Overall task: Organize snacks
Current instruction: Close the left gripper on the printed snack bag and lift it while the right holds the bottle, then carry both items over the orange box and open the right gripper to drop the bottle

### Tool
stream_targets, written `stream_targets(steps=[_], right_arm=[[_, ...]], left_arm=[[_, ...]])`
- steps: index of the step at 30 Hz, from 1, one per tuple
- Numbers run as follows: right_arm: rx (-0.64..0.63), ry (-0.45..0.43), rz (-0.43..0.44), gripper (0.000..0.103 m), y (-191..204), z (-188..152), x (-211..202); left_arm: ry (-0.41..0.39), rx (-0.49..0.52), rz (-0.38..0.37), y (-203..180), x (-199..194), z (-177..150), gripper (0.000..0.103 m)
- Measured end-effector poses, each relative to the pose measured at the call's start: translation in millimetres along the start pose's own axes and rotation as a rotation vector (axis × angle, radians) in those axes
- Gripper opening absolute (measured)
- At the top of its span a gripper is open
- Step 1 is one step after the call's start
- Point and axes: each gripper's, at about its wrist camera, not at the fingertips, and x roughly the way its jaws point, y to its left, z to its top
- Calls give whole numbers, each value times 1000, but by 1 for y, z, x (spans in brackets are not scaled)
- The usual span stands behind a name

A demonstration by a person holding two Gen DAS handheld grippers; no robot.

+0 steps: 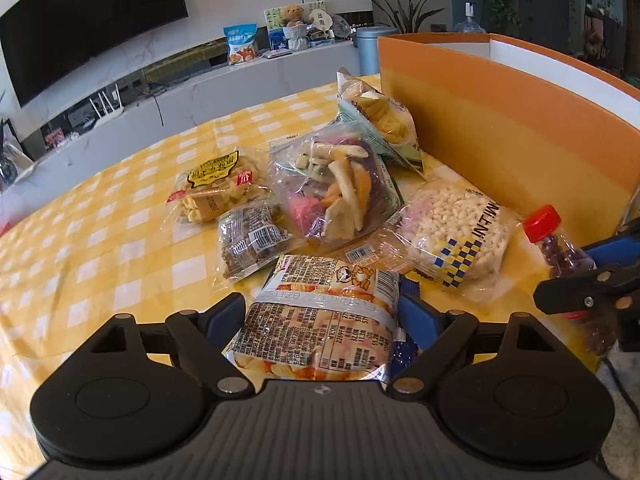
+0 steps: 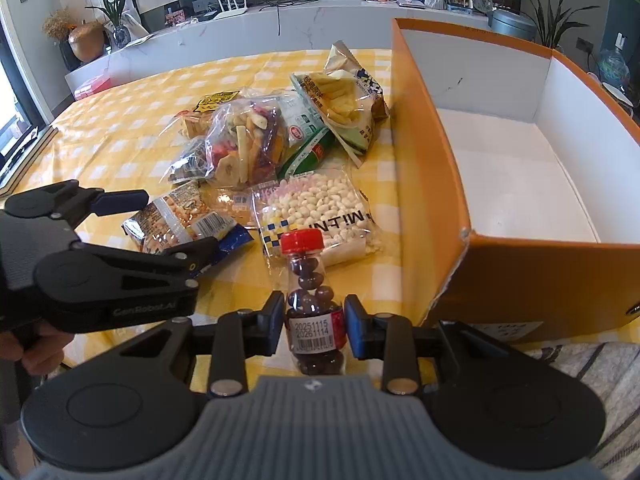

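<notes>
A printed chip packet lies on the yellow check tablecloth. My left gripper stands open around it, one blue pad at each side, neither clearly pressing. My right gripper is shut on a small clear bottle of dark chocolate beans with a red cap, gripped at its labelled middle. An orange box with a white, empty inside stands just to the right.
Behind the packet lie a bag of white pellets, mixed fruit chips, a potato stick bag, a yellow-labelled bag and a dark bag. Bare tablecloth spreads left. A hand holds the left gripper.
</notes>
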Motion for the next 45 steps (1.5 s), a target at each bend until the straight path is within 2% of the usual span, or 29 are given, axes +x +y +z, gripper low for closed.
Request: stream_targets(steps=[3,6,12,13,17,24,28,33,38,45], right_arm=[[-6,3,-3,31,1,0,1],[-11,7,-7,31,2,0,2],[-11,14,-10,31,2,1,5],[-14,13,-9,31,3,0,5],[-25,4,-5,31,4,0,3],[-24,-31,16,30,3,-1,-6],[-35,-86,28,30,6,0,-17],[-14,-143,98,30,7,1,-29],[78,-214,161,30,-9,2,-51],[242,-343,255,30,-43,2,-95]], left_arm=[[13,-27,-20,6,4,0,103],[79,-47,-70,11,15,-2,103],[53,-83,-83,13,10,-7,102],[48,-89,-86,14,8,-8,94],[6,-107,-95,14,-7,-11,87],[-62,-186,-167,22,-38,-11,86],[-114,-201,-168,26,-55,-4,86],[-180,-214,-177,27,-74,7,86],[-222,-211,-194,26,-87,21,86],[-241,-218,-226,19,-91,36,86]])
